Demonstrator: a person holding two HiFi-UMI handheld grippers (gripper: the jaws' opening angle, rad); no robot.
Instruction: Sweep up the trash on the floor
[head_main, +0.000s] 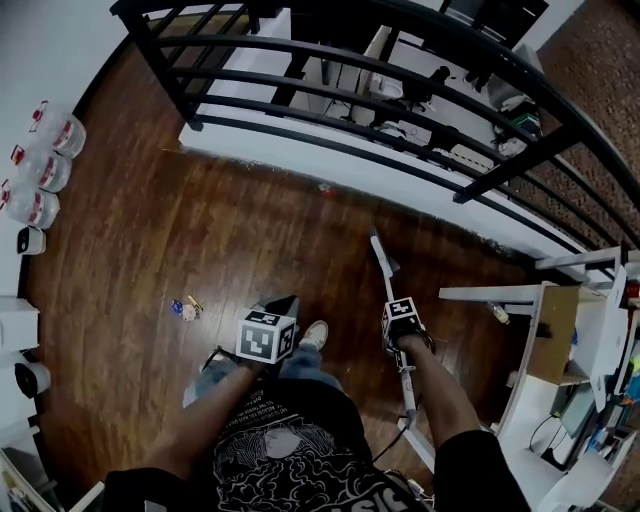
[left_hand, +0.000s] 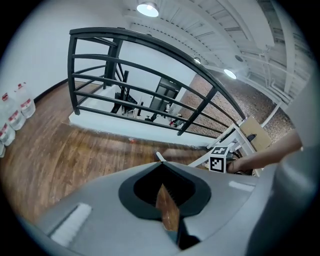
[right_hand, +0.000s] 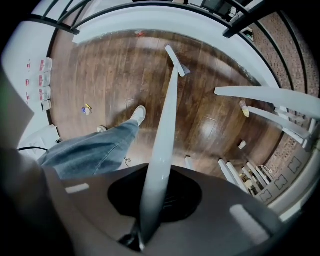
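Right forearm (head_main: 437, 385) reaches down; right tongs (right_hand: 156, 172) clamp broom (right_hand: 167, 100) handle.

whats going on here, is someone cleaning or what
A person stands on the wooden floor with a tool in each hand. The right tool is shut on a long broom handle, whose head is down by the floor ahead. The left tool looks shut and empty. A small pile of trash lies to their left, away from the broom.

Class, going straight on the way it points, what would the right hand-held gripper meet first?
Probably the wooden floor, near the head of the broom it grips; depth is hard to judge.
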